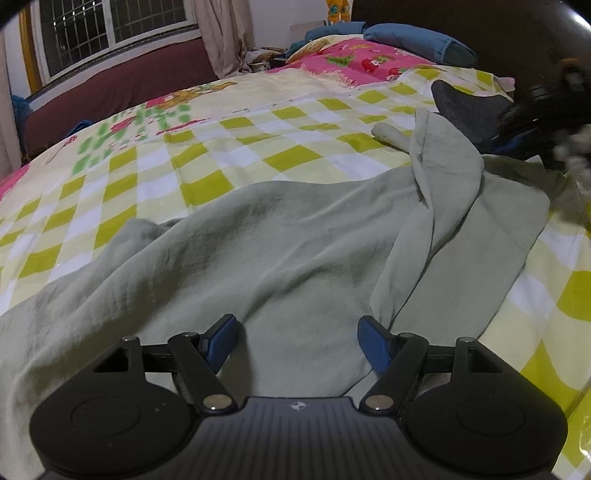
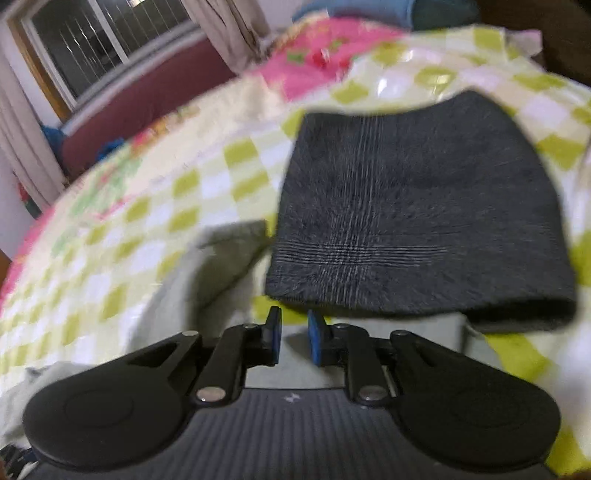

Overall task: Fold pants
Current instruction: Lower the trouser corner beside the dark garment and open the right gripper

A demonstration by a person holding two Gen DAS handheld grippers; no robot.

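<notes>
Sage-green pants (image 1: 280, 254) lie spread and wrinkled on the checked bed sheet (image 1: 184, 158), one part twisted into a raised fold at the right (image 1: 443, 173). My left gripper (image 1: 297, 326) hovers just over the green cloth, jaws wide open and empty. In the blurred right wrist view my right gripper (image 2: 294, 323) has its jaws a narrow gap apart with nothing between them, above a strip of the green pants (image 2: 207, 266). A folded dark grey garment (image 2: 417, 210) lies just beyond its fingertips. The right gripper also shows blurred at the right edge of the left wrist view (image 1: 546, 110).
The bed carries a yellow-green checked sheet with a pink printed quilt (image 1: 354, 59) and blue pillows (image 1: 417, 40) at its head. A maroon sofa (image 1: 110, 88) and a barred window (image 1: 110, 29) stand beyond the bed. The grey garment also shows in the left wrist view (image 1: 469, 107).
</notes>
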